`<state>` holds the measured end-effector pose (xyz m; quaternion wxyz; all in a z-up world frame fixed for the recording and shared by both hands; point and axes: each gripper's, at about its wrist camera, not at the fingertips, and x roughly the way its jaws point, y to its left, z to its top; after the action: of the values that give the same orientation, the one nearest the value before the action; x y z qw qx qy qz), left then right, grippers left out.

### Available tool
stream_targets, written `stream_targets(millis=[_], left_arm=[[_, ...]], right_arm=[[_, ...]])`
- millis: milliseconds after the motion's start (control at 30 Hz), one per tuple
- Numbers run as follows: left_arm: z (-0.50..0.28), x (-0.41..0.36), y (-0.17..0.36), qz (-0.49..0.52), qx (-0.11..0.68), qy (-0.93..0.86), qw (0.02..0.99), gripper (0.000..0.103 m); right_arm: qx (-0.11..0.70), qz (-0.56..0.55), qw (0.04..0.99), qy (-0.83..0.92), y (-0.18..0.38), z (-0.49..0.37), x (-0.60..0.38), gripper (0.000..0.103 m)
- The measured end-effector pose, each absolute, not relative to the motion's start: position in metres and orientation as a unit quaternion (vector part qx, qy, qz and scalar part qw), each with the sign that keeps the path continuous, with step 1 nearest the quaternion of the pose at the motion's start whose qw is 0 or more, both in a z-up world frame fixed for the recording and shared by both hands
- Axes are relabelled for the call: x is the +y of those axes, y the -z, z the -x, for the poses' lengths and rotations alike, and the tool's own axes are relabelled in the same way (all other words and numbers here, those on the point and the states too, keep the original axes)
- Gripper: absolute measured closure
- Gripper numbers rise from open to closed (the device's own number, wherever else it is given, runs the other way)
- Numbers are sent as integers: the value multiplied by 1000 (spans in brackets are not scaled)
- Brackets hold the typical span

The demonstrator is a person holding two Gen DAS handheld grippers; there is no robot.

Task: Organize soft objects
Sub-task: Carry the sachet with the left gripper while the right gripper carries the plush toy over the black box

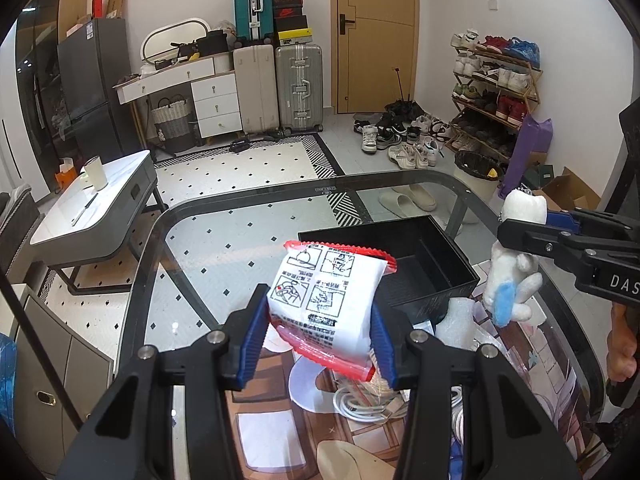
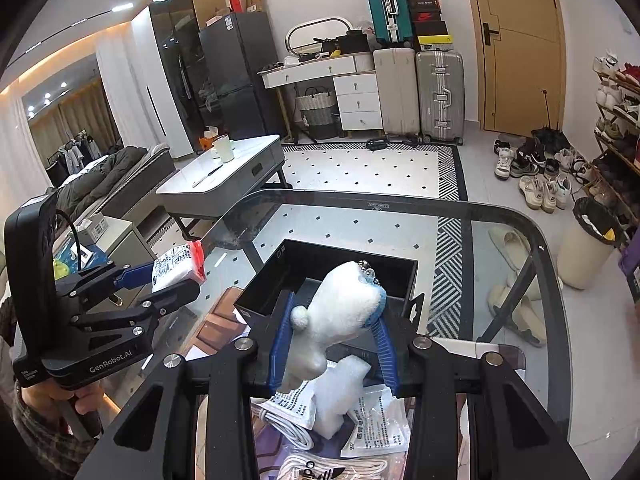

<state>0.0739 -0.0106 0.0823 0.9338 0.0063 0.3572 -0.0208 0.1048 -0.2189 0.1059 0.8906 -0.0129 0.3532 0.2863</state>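
The left gripper [image 1: 320, 334] fills the foreground of its own view, its blue pads [image 1: 254, 344] clamped on the sides of a white packet [image 1: 326, 300] with red crimped ends and printed black line drawings. The packet is held clear of the table, tilted, its top edge leaning away from the camera. In the right wrist view the same packet [image 2: 176, 266] shows at the far left, pinched in that gripper [image 2: 172, 278], with a hand [image 2: 60, 400] on the handle below.

The right gripper [image 2: 332, 340] is clenched on a white plush toy [image 2: 340, 312], which has a small pompom and a blue patch; a beaded chain sits at its top. From the left wrist view the toy [image 1: 512, 280] hangs from the pads at the right edge, off the table.

Under both grippers lies clutter on a glass table [image 1: 248, 196]: a white foam piece [image 2: 340, 392], printed leaflets [image 2: 376, 424], a coiled white cable [image 1: 364, 404] and a patterned mat [image 1: 280, 360].

Just beyond stands an open black box [image 2: 320, 268] on the glass; in the left wrist view the box [image 1: 400, 264] is behind the packet, and nothing can be seen inside it.

Further off, a white low table [image 2: 224, 176] carries a cup [image 2: 224, 148]. By the back wall stand suitcases [image 1: 280, 88], a wooden door [image 1: 376, 36] and a shoe rack [image 1: 496, 92] with shoes spread over the floor.
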Motion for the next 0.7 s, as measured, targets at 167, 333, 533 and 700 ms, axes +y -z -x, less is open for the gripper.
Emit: stream_targets(millis=[167,333,533,700], left_arm=[[-87,-11,-83,-7,358,25,933,57],[-99,-9,-84,-6,357,27,934,57],[-113,-10,-89,-9,353,26,935,57],[-125,-9,-94,-13,351,26,936,57]], right_arm=[[353,14,891,-286,-112,-116,-215,65],[354,13,890,-286,-115,-124,-212,65],[356,7,889,-287,-120,-138,-205,65],[354,7,890,-288,-124,-150,-196,65]])
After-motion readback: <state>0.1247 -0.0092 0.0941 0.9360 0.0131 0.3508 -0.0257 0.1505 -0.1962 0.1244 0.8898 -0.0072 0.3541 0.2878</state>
